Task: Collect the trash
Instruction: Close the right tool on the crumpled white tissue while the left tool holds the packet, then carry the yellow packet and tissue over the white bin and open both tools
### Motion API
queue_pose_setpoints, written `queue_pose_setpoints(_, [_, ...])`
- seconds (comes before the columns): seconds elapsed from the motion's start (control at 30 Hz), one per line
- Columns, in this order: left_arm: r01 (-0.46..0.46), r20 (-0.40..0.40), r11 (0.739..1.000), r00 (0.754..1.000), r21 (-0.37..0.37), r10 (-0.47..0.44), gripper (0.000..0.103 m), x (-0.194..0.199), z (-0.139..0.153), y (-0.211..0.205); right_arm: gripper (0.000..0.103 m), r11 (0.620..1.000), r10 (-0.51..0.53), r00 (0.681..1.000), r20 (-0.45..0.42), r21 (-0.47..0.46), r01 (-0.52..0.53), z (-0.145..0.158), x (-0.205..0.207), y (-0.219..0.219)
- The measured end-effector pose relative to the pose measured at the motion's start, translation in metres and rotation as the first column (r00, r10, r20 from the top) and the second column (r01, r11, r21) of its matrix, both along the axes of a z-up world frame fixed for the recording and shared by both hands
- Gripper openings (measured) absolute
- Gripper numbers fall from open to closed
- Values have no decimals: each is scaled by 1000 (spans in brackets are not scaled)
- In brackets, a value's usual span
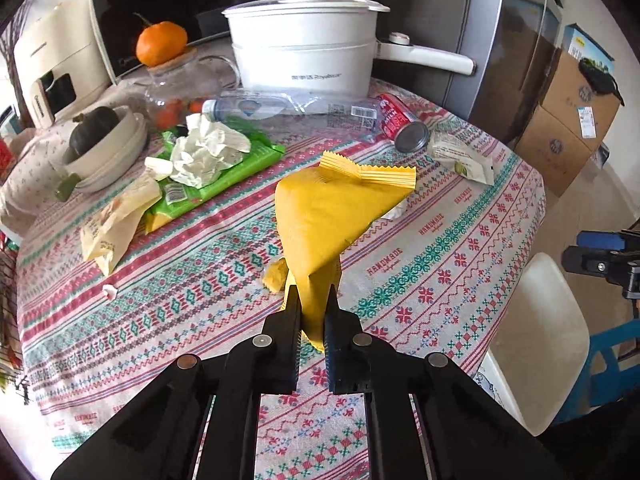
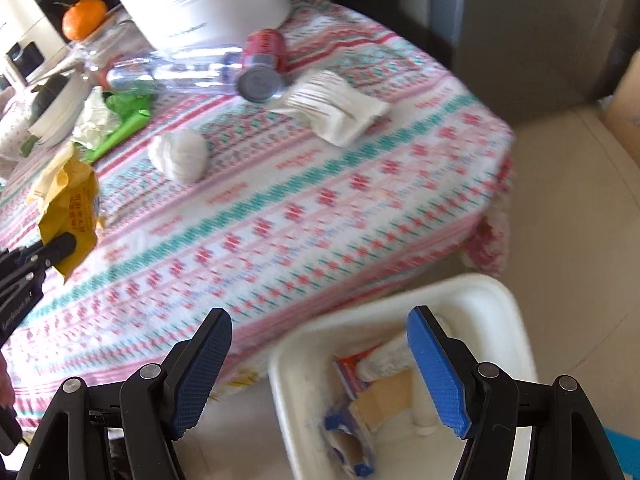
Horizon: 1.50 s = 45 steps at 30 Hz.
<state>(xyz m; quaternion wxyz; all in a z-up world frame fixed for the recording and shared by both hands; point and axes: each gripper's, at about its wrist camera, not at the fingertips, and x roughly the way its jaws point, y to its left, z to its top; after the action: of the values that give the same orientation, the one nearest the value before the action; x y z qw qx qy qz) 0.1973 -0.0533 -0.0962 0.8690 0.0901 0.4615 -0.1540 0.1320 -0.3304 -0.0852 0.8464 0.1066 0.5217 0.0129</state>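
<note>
A desk [image 1: 460, 264] under a patterned red, teal and white cloth fills most of both views. At the top centre of the left wrist view stands a white electric pot [image 1: 304, 52] with its long handle pointing right. A white bin [image 2: 492, 300] sits on the floor in the lower right of the right wrist view, just off the desk's edge, with wrappers and cardboard scraps inside.

Left of centre in the left wrist view a green packet [image 1: 224, 176] lies flat with crumpled white tissue [image 1: 208, 148] on top. Behind them, below the pot, a clear plastic bottle [image 1: 248, 106] lies on its side, and to its right a red can [image 1: 400, 122] lies tipped over, base toward the camera.

The yellow wrapper [image 1: 320, 216] stands in the centre of that view, lifted off the cloth. The left tongs [image 1: 312, 336] are pressed together on its lower corner. The right tongs [image 2: 320, 368], at the bottom of their own view, are spread wide with nothing between them, above the bin and the desk's edge.
</note>
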Motion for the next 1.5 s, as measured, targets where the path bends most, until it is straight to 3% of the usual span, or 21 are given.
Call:
queue_pose_setpoints(0.3, [-122, -42, 991, 992, -52, 120, 9, -2, 10, 62, 77, 992, 113, 987, 118, 38, -118, -15, 74, 62])
queue_pose_setpoints(0.73, [-147, -77, 988, 987, -56, 143, 9, 4, 1, 75, 75, 984, 153, 984, 94, 79, -160, -50, 138, 105])
queue_pose_setpoints(0.8, [-147, -74, 988, 987, -57, 142, 9, 4, 2, 74, 72, 985, 141, 986, 88, 89, -149, -54, 142, 106])
queue_pose_setpoints(0.9, [-146, -71, 988, 987, -55, 142, 9, 2, 2, 73, 59, 981, 138, 987, 86, 128, -148, -60, 147, 106])
queue_pose_setpoints(1.0, [-145, -67, 988, 988, -55, 141, 9, 1, 3, 74, 37, 981, 143, 985, 93, 116, -154, -62, 149, 107])
queue_pose_setpoints(1.03, [-145, -65, 988, 988, -56, 141, 9, 0, 4, 74, 25, 980, 146, 985, 88, 124, -156, -63, 150, 106])
queue_pose_setpoints(1.23, [-146, -51, 987, 988, -67, 143, 9, -4, 11, 80, 22, 980, 153, 982, 108, 110, -164, -50, 142, 102])
queue_pose_setpoints(1.5, [-136, -29, 985, 991, -104, 134, 9, -18, 24, 81, 22, 969, 201, 964, 176, 108, -222, -8, 109, 94])
